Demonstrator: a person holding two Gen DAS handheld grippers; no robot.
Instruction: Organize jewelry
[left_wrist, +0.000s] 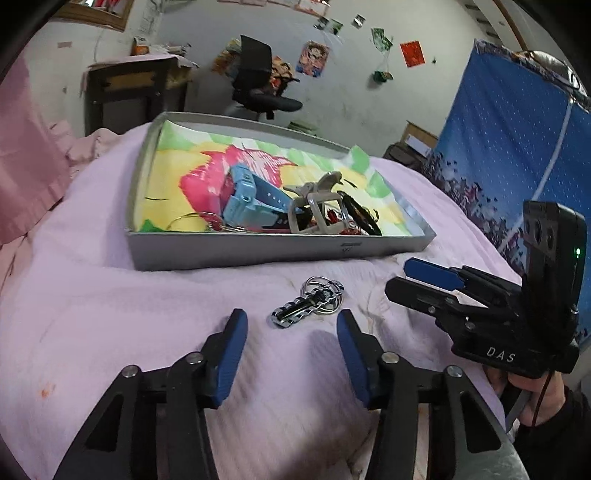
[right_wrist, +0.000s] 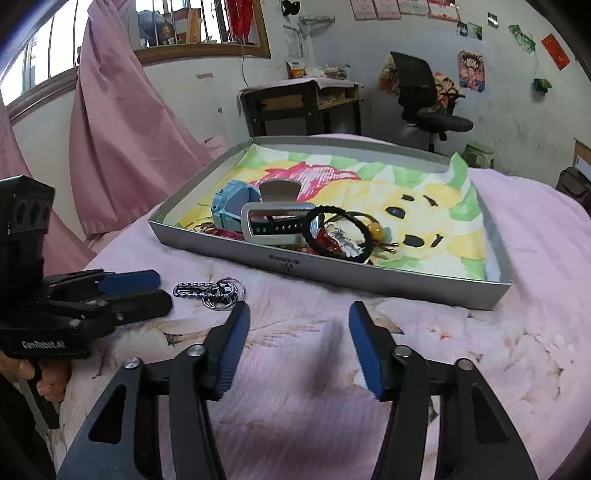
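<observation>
Spread wide over the pink bedspread (left_wrist: 110, 314), the left gripper (left_wrist: 291, 325) is held with nothing gripped; a metal keychain (left_wrist: 308, 301) lies just beyond its fingertips. Further right, the right gripper (right_wrist: 299, 317) is likewise wide, the grey tray (right_wrist: 369, 277) of jewelry seen ahead.

office chair (right_wrist: 424, 96) by wall | pink curtain (right_wrist: 110, 147) under window | desk (right_wrist: 303, 107)

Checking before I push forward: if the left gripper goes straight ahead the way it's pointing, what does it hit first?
Most likely the metal keychain, lying on the pink cloth just beyond the open left gripper. Behind it stands the grey tray wall. Depth is uncertain.
</observation>
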